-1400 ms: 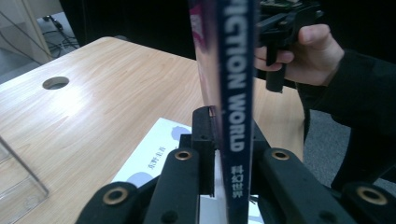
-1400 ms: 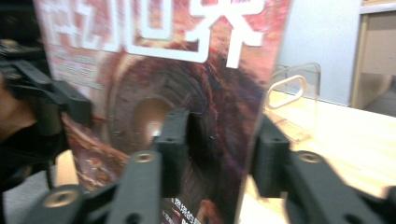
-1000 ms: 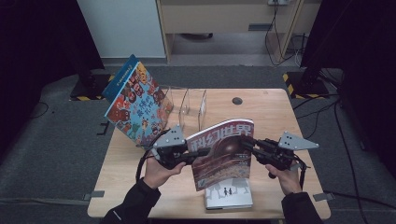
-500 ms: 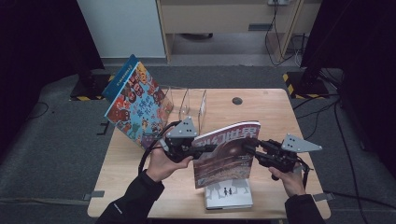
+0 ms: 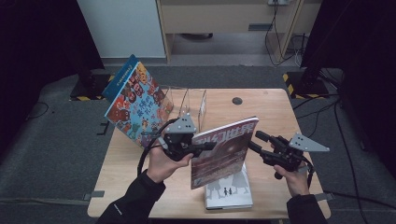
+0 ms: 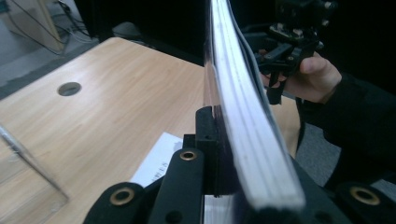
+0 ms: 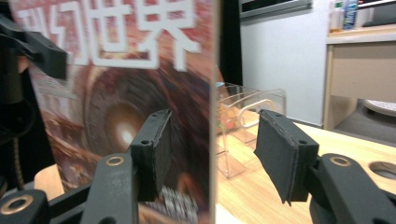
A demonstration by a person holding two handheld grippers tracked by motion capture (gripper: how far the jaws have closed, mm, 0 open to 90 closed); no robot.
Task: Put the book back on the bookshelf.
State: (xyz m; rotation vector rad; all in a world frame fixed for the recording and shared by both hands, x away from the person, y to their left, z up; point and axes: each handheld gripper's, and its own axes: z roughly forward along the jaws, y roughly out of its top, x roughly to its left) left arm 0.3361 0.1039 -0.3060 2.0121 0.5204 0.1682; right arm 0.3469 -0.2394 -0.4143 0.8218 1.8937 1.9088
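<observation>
So, going from the left edge of the worktop (image 5: 275,100): a big colourful picture book with a blue spine (image 5: 135,102) leans tilted against the clear acrylic book stand (image 5: 189,100) near the far left corner. Next, the left gripper (image 5: 208,146) has its jaws pressed tight on the left edge of the glossy reddish-brown magazine with white characters (image 5: 229,149), held upright in the air above the near middle. In the left gripper view the magazine (image 6: 243,116) is edge-on: thin, slightly curved stacked pages. Under it a white booklet with small dark figures (image 5: 229,191) lies flat by the near edge. The right gripper (image 5: 254,142) sits at the magazine's right edge, jaws spread, and the right gripper view shows that edge (image 7: 212,116) between the open pads. The long axis runs roughly up-down, so I'd guess the stand's slots, just behind and left, are where it goes, and the left hand's closer.
</observation>
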